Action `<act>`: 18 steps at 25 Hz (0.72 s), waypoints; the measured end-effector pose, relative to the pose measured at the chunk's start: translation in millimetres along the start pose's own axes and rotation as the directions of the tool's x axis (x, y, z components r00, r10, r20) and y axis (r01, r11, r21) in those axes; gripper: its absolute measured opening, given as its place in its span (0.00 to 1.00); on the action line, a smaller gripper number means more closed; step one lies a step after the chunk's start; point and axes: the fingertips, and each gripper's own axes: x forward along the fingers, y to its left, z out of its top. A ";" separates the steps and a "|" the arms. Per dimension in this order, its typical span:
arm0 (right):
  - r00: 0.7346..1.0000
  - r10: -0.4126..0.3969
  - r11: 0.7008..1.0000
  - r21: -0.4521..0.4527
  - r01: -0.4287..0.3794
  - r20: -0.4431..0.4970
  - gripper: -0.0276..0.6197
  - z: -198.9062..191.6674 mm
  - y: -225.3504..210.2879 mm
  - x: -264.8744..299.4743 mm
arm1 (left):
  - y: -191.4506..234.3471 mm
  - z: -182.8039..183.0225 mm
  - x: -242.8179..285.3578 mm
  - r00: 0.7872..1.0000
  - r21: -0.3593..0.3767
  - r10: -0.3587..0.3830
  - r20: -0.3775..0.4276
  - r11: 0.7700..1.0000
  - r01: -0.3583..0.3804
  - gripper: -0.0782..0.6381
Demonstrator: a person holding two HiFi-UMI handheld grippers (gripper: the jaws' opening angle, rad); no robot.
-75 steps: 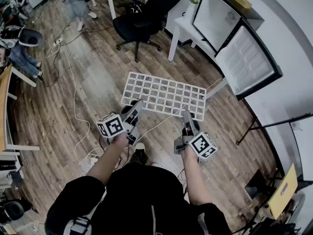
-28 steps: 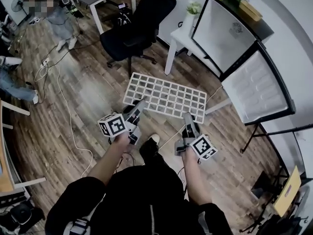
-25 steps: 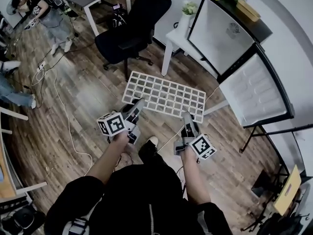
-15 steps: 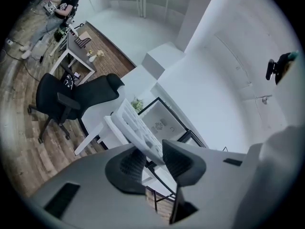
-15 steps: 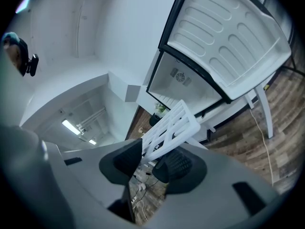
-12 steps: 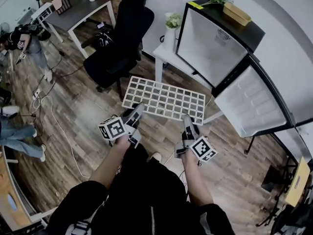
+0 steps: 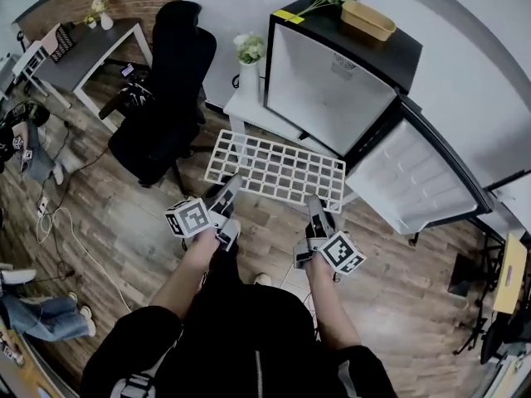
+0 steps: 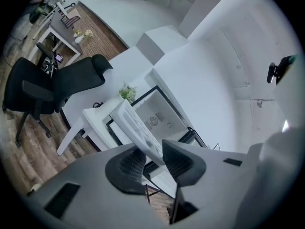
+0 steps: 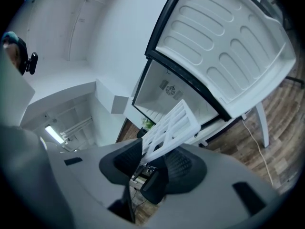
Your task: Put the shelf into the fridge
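We grip the near long edge of the shelf with both hands: the left gripper is clenched on it toward its left end, the right gripper toward its right. The shelf lies flat just ahead of the jaws, its long axis running across from one gripper to the other. Beyond its far edge, ahead and slightly right, the fridge stands open, its door swung out right of the right gripper, the nearer one, we judge

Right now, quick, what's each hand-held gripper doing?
Left hand-held gripper: closed, holding the shelf.
Right hand-held gripper: closed, holding the same shelf.
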 end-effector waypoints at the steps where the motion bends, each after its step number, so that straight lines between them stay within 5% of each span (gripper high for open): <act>1: 1.000 -0.017 1.000 0.001 0.017 0.016 0.29 4.5 -3.5 6.8 | 3.8 3.4 13.1 1.000 0.000 -0.012 -0.020 1.000 0.012 0.28; 18: 0.929 -0.255 0.967 0.063 0.247 0.267 0.29 53.5 -22.4 107.4 | 55.8 64.0 192.2 0.925 -0.060 -0.225 -0.306 0.974 0.217 0.28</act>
